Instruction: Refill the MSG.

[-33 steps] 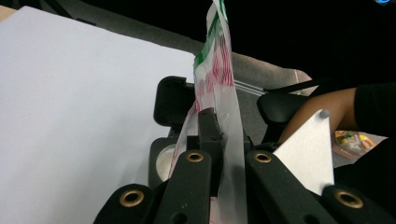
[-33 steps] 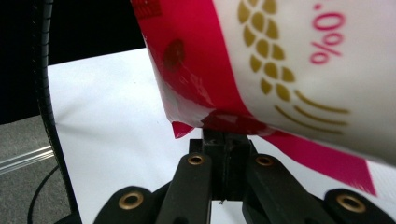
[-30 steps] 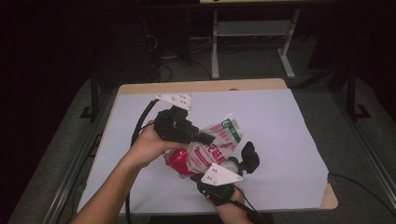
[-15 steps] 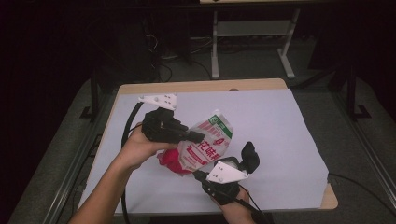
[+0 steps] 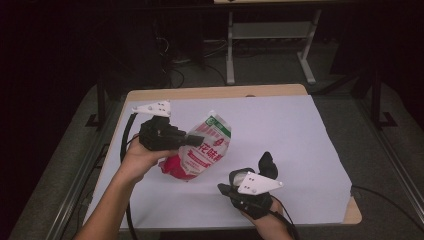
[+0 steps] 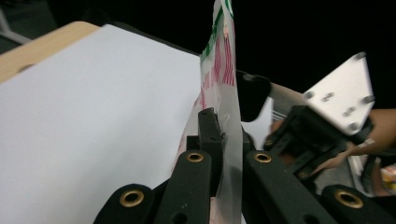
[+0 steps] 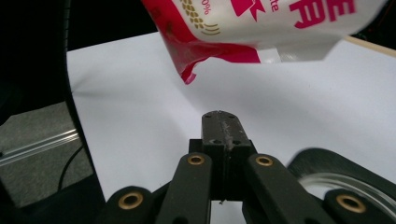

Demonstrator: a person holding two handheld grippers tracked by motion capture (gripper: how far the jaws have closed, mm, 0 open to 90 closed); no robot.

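A white and red snack pouch (image 5: 206, 149) hangs tilted above the white-covered table (image 5: 300, 130). My left gripper (image 5: 196, 139) is shut on the pouch's left edge, and in the left gripper view the jaws pinch the thin film (image 6: 219, 60) edge-on. My right gripper (image 5: 223, 189) sits low near the front edge, pointing left, shut with nothing between its jaws. It is apart from the pouch, whose red bottom corner (image 7: 261, 28) hangs above and ahead of its closed tips (image 7: 222, 122).
A dark rounded object (image 5: 268, 164) stands on the sheet just behind the right hand, and its rim (image 7: 345, 184) lies beside the right jaws. The wooden table edge (image 5: 215, 93) runs along the back. Table frames and cables stand on the dark floor beyond.
The left gripper has carried the pouch to the left and raised it more upright. The right gripper has shifted a little to the right, away from the pouch's bottom.
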